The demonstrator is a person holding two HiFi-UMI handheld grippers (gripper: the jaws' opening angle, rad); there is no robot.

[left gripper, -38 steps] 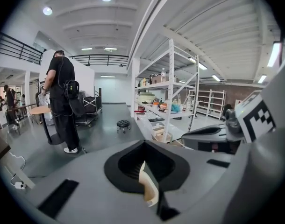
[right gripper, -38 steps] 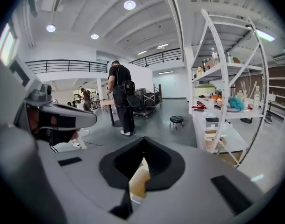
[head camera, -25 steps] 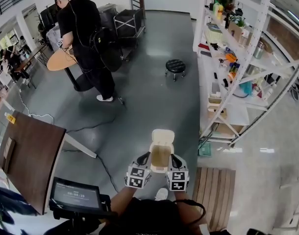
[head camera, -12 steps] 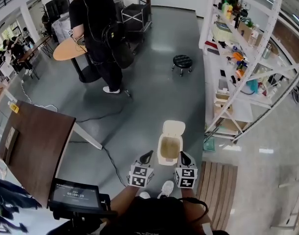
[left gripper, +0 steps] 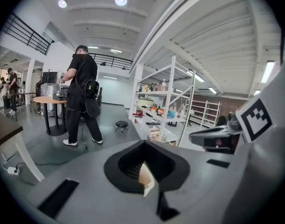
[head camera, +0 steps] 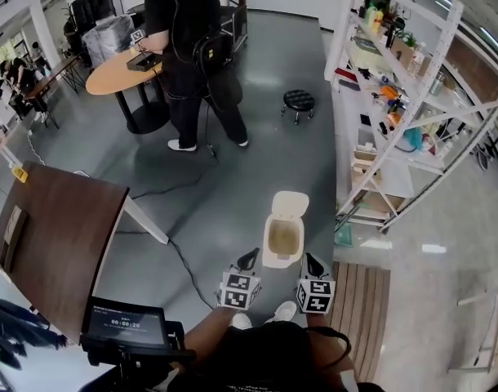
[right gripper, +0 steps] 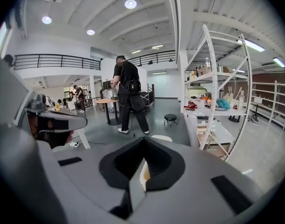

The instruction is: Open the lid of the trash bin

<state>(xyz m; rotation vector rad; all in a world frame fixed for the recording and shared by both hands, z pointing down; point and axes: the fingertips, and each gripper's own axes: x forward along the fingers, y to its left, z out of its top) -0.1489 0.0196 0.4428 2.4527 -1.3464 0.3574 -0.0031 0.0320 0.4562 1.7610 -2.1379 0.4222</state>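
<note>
the trash bin (head camera: 283,239) stands on the grey floor (head camera: 257,170) with its lid (head camera: 290,203) raised at the far rim, flanked by the left gripper (head camera: 247,260) and right gripper (head camera: 314,265), each with jaws pressed together, gripping nothing.

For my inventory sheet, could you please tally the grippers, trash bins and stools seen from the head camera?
grippers: 2, the left gripper and the right gripper
trash bin: 1
stool: 1
total: 4
</note>
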